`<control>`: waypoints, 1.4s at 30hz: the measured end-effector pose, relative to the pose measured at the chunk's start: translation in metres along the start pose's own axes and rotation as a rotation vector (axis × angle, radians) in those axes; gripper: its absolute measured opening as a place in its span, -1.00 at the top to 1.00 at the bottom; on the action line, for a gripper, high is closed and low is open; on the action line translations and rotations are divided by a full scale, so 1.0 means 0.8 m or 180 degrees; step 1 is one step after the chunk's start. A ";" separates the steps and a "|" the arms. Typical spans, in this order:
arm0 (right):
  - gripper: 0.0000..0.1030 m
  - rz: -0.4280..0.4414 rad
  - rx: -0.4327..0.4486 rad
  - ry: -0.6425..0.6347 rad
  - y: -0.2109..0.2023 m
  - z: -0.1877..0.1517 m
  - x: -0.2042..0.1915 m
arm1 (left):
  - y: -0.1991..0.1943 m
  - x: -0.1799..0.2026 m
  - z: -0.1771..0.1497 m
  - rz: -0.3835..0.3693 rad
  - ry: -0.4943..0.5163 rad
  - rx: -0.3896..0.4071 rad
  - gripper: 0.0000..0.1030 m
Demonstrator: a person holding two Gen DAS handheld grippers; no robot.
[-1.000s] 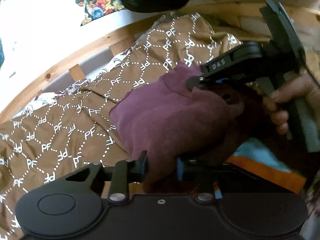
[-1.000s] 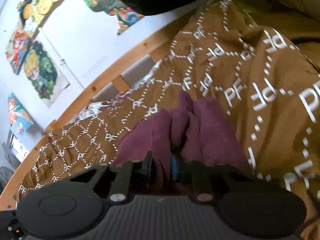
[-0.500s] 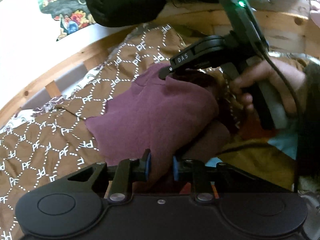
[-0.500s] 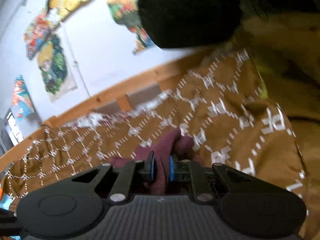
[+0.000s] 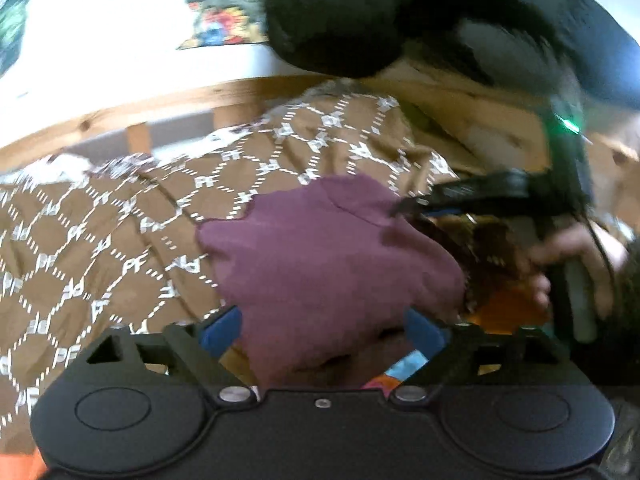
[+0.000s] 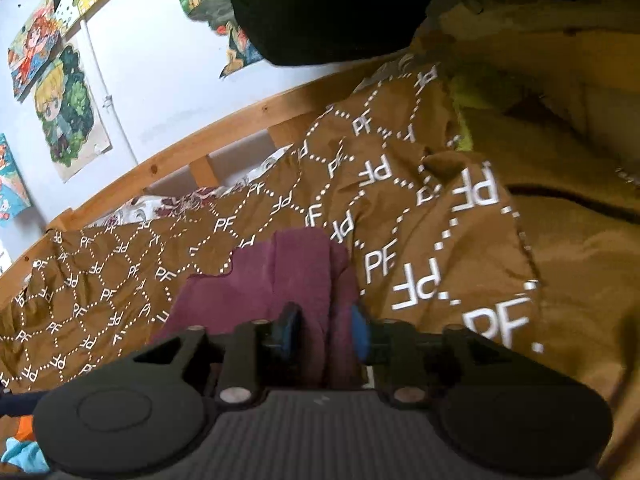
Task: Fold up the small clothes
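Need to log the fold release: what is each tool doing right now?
Left tool: jaws just opened wide, maroon garment loose between them.
Right tool: just opening, garment still between, pads apart.

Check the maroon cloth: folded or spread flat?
Folded. The maroon cloth lies doubled in layers on the brown bedspread, with a crease down its length; edge alignment is hidden behind the right claw.

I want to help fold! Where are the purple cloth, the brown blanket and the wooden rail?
purple cloth (image 5: 332, 256), left wrist view, middle of the fabric.
brown blanket (image 6: 400, 208), right wrist view, patterned top surface.
wooden rail (image 6: 192, 148), right wrist view, long slanted bar.
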State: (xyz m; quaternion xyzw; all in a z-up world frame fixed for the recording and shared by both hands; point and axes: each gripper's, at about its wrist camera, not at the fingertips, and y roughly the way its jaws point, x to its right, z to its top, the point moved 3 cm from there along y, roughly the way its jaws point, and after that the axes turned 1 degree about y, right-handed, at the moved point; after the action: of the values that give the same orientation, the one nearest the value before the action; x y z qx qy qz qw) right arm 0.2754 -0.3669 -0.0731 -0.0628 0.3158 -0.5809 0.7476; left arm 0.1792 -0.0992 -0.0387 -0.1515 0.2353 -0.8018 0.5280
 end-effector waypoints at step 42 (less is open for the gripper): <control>-0.92 -0.0181 -0.0223 -0.0289 -0.064 -0.063 -0.027 | 0.065 -0.072 -0.060 0.0165 -0.1487 -0.0663 -0.99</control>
State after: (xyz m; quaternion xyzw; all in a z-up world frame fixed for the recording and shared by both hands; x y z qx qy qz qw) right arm 0.2029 -0.3498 -0.0807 -0.1241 0.2998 -0.5871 0.7417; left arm 0.2192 -0.0532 -0.1068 -0.3801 0.1921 -0.7027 0.5699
